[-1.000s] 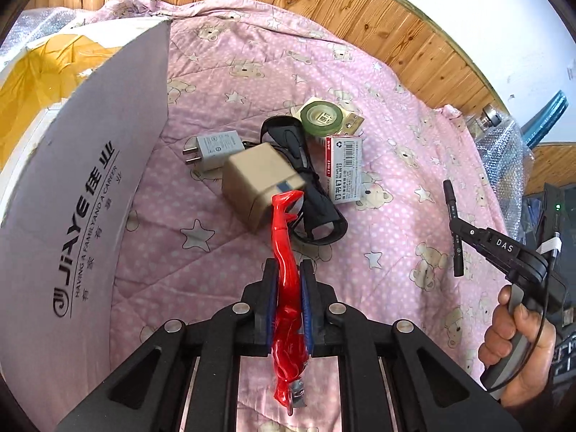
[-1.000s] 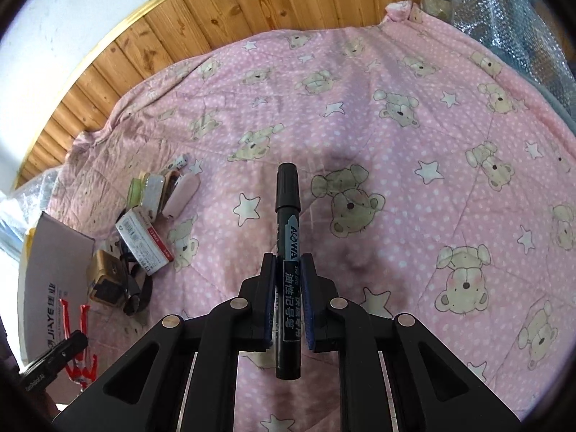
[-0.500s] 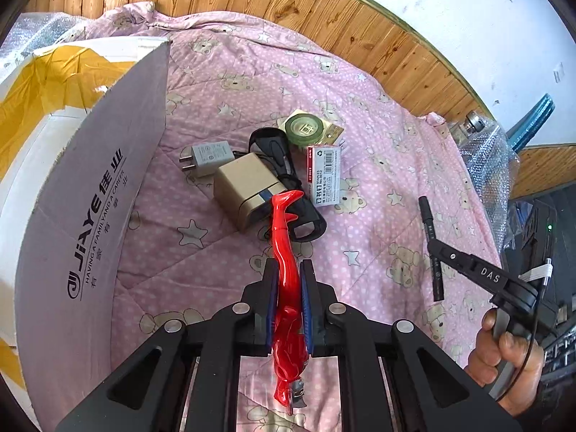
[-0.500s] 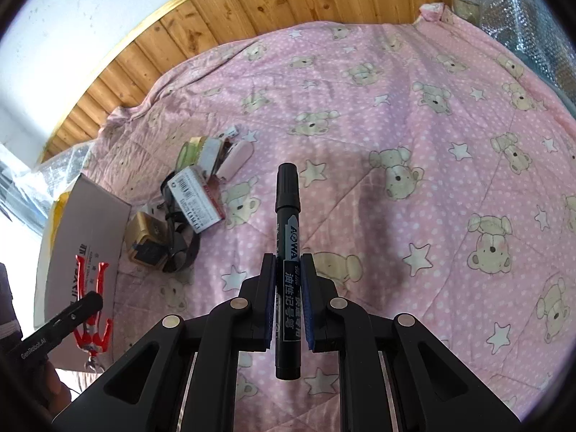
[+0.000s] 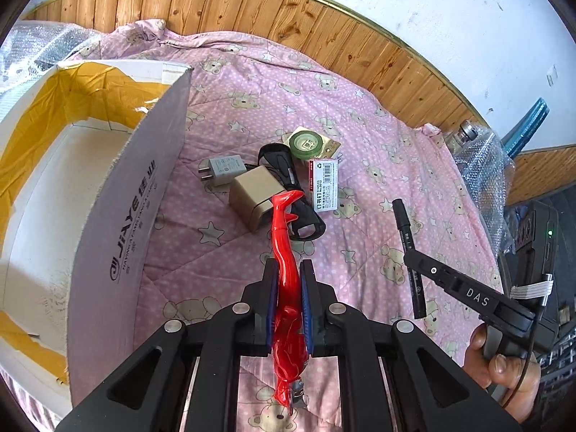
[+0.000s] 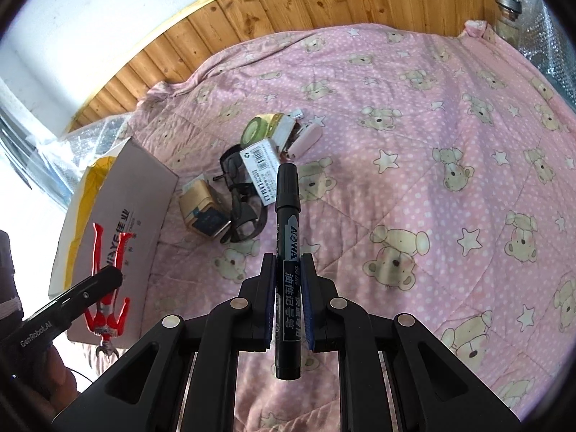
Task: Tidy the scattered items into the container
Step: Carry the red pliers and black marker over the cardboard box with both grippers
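Both grippers raised since a second ago: left gripper (image 5: 288,280) jaws clamp red figure (image 5: 284,252), right gripper (image 6: 288,273) jaws clamp marker (image 6: 287,223) (box (image 5: 118,216) left of jaws, next).

You're in a home, prob. a bedroom; the work surface is a bed under a pink quilt (image 6: 450,115) w/ teddy bears & stars; wood panelling (image 5: 324,25) w/ a gold trim strip runs behind it, white wall above; household odds & ends lie on the quilt, e.g. a phone charger (image 5: 223,168), tape roll (image 5: 306,143), sunglasses (image 6: 244,198); bubble wrap (image 5: 478,165) sits at the bed's edge, beside an open cardboard box (image 5: 118,216).
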